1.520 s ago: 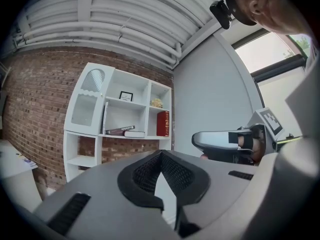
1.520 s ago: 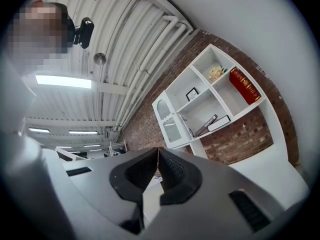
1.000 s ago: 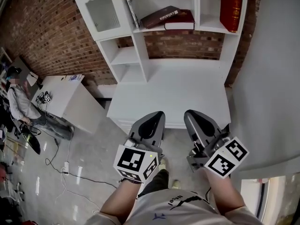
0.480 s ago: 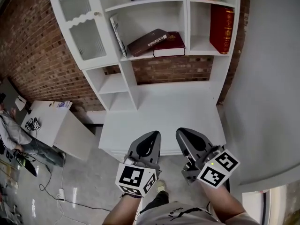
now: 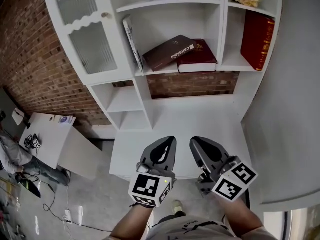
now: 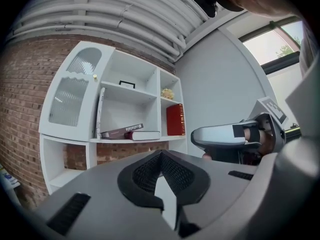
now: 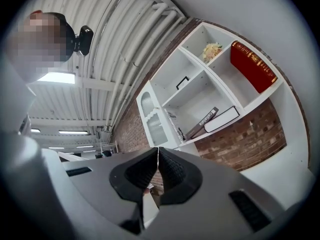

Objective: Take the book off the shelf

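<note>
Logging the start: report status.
Left hand-held gripper, right hand-held gripper: shut, empty, short of the shelf. Brown book untouched, leaning on maroon book. Nothing in the way.

Near the foot of the red brick wall (image 5: pixel 30 69) stands a low white rectangular table (image 5: pixel 50 131) bearing small dark gadgets (image 5: pixel 34 143), with a seated person in grey (image 5: pixel 12 156) farther from that wall and black cables (image 5: pixel 50 204) trailing across the grey floor (image 5: pixel 100 199).

Head view looks steeply down past the left hand-held gripper (image 5: pixel 166 143) and right hand-held gripper (image 5: pixel 198 143), lower centre. Both gripper views face upward from well back; all three share the white shelf (image 5: pixel 170 3).
</note>
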`<action>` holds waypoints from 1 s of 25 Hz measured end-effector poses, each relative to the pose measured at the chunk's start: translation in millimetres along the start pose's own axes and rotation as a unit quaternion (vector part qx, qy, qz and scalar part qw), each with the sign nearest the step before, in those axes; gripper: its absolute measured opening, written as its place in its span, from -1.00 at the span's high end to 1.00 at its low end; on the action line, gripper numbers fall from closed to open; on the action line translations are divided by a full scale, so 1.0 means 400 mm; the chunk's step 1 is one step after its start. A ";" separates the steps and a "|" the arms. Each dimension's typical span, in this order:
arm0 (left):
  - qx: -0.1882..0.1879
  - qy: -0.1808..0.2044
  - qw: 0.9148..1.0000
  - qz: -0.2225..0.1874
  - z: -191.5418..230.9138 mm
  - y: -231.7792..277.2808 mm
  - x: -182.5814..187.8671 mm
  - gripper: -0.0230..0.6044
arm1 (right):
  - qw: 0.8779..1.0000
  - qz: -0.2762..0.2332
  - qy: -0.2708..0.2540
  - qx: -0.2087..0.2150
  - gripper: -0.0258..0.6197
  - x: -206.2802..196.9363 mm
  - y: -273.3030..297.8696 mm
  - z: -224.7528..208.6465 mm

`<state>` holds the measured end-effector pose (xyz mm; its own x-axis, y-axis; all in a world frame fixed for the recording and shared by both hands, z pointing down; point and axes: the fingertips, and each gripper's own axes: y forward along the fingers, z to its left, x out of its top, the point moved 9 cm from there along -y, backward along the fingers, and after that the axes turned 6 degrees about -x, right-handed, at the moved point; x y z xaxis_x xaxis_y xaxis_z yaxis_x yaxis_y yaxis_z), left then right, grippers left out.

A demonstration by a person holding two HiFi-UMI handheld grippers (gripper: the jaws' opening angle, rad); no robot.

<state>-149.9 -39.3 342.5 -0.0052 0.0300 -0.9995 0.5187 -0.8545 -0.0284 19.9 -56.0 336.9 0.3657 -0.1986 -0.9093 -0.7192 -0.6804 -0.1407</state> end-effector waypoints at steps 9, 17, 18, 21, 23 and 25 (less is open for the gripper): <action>-0.018 0.014 1.000 -0.008 0.142 0.102 -0.003 0.89 | 0.999 0.004 -0.012 -0.039 0.86 -0.018 0.115 -0.040; -0.017 0.008 1.000 -0.010 0.192 0.204 0.002 0.89 | 0.998 -0.002 -0.053 -0.041 0.86 0.014 0.211 -0.111; -0.014 0.010 1.000 -0.011 0.199 0.218 0.005 0.89 | 0.997 -0.003 -0.062 -0.039 0.86 0.019 0.227 -0.123; -0.002 0.020 1.000 -0.011 0.224 0.260 0.020 0.89 | 0.997 -0.009 -0.071 -0.025 0.86 0.041 0.269 -0.153; 0.007 0.032 0.999 -0.009 0.243 0.294 0.034 0.89 | 0.997 -0.016 -0.069 -0.008 0.86 0.065 0.292 -0.173; 0.020 0.046 0.999 -0.009 0.263 0.333 0.049 0.89 | 0.997 -0.019 -0.069 0.007 0.86 0.088 0.312 -0.198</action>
<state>-170.9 -207.0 317.8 0.0653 0.0909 -0.9937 0.4854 -0.8730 -0.0480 -10.2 -203.8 318.5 0.3092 -0.0736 -0.9481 -0.7143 -0.6761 -0.1805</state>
